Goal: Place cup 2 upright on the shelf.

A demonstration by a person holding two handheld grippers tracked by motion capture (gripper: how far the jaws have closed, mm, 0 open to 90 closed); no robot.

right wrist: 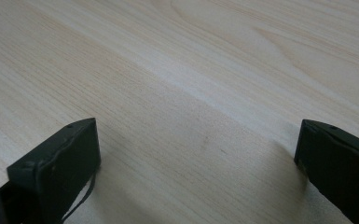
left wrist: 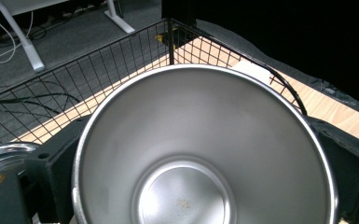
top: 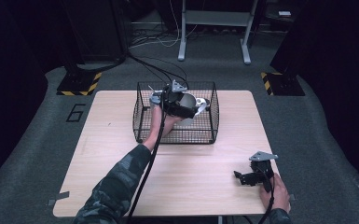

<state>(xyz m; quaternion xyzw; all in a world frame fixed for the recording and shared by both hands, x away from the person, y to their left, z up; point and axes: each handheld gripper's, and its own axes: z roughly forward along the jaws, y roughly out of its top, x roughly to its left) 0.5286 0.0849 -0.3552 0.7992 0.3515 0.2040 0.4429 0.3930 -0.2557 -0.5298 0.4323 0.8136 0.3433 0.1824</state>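
Steel bowl (left wrist: pixel 200 149) between left fingers (left wrist: pixel 349 163)

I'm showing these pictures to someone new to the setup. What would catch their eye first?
Probably the shiny steel bowl, held between the jaws of the left hand-held gripper over the black wire basket at the table's far side. Next, the right hand-held gripper, jaws open and holding nothing, low over the bare wooden table near its front right corner.
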